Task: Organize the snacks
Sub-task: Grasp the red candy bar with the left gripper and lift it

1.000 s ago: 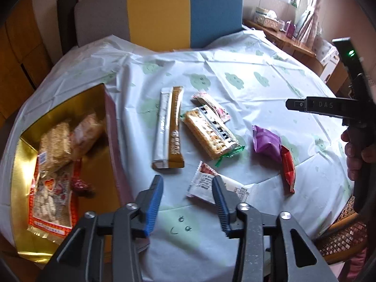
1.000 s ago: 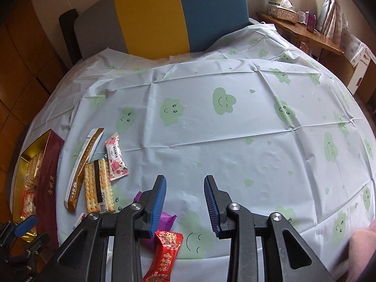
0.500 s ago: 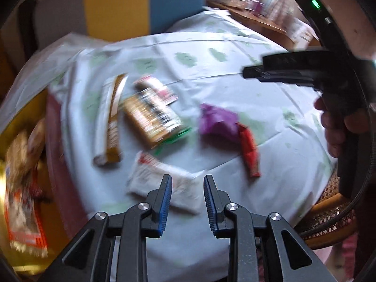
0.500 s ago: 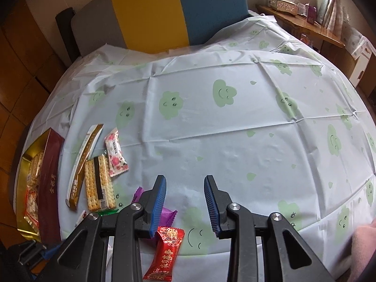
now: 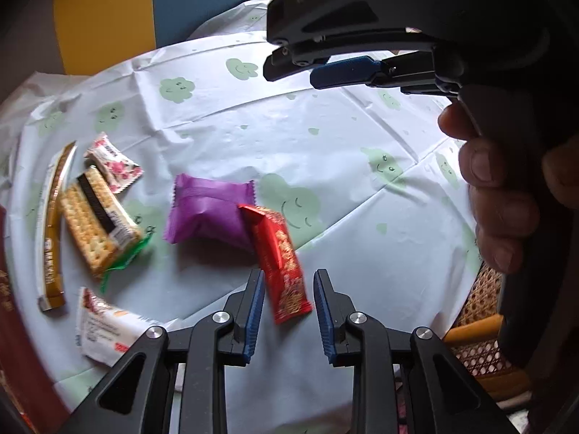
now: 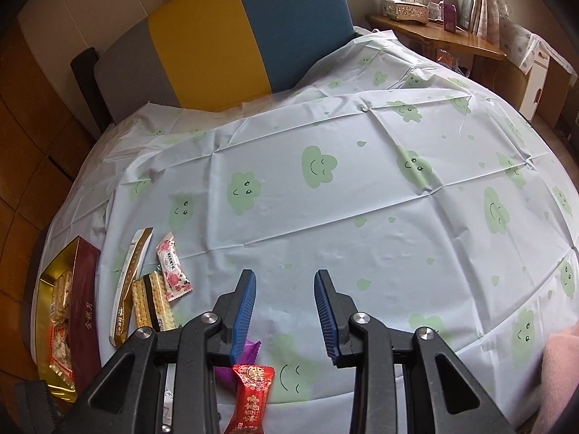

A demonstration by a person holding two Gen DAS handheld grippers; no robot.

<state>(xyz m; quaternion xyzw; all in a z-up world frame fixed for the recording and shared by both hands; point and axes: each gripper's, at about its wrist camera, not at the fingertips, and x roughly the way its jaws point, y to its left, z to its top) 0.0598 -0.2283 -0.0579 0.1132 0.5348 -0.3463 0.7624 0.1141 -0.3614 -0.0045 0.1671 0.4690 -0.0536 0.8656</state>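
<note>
We count six loose snack packets on the tablecloth (image 6: 362, 217), a pale sheet printed with green smiling clouds.

One red packet (image 5: 280, 264): lies lengthwise, its upper end resting on the purple one, its lower end between the tips of the left gripper (image 5: 286, 307). We see a gap on either side of it; the jaws have just been closing, yet the pads do not press on it.

One purple packet (image 5: 208, 213): puffed, near the middle of the left wrist view, touching the red one.

One cracker pack (image 5: 96, 224): clear wrap with a dark band and a green end, left of the purple packet.

One long gold-and-white stick sachet (image 5: 50, 224): just beside the crackers, on their left.

One small white packet with pink flowers (image 5: 114, 162): above the crackers, touching or nearly touching them; we cannot tell which.

One white packet (image 5: 99, 329): lower left, partly behind the left gripper's frame.

One gold-lined box with dark red sides (image 6: 85, 303): at the table's left edge, holding several packets; we cannot count them exactly.

Two grippers. The right gripper (image 6: 286, 307) is held by one hand (image 5: 506, 195) above bare cloth, jaws parted with nothing between them.

One chair (image 6: 246, 36), gray, yellow and blue, stands beyond the table.
</note>
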